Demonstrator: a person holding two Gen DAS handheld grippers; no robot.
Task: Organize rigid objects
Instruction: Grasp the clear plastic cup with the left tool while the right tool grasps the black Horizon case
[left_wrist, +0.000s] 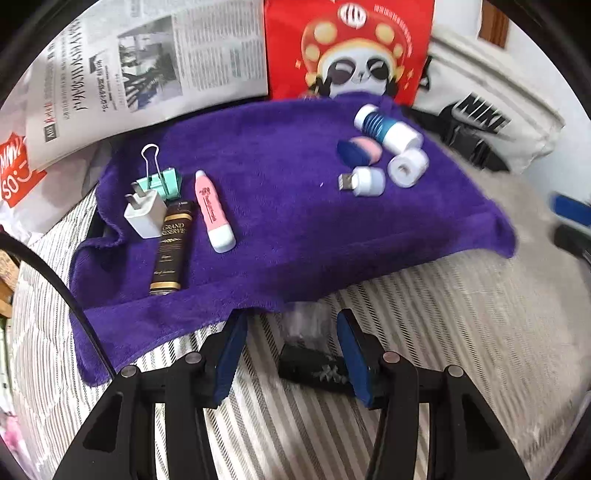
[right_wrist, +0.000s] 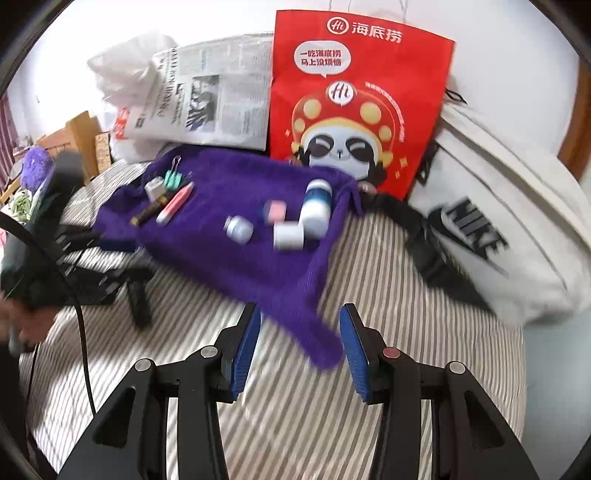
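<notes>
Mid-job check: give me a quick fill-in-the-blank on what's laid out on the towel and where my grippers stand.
1. The small items lie on a ____ towel.
2. The white charger plug lies next to a mint green ____ clip.
3. The left gripper and right gripper are both ____, holding nothing.
4. Behind the towel stands a ____ paper bag with a panda print.

Missing words: purple; binder; open; red
</notes>
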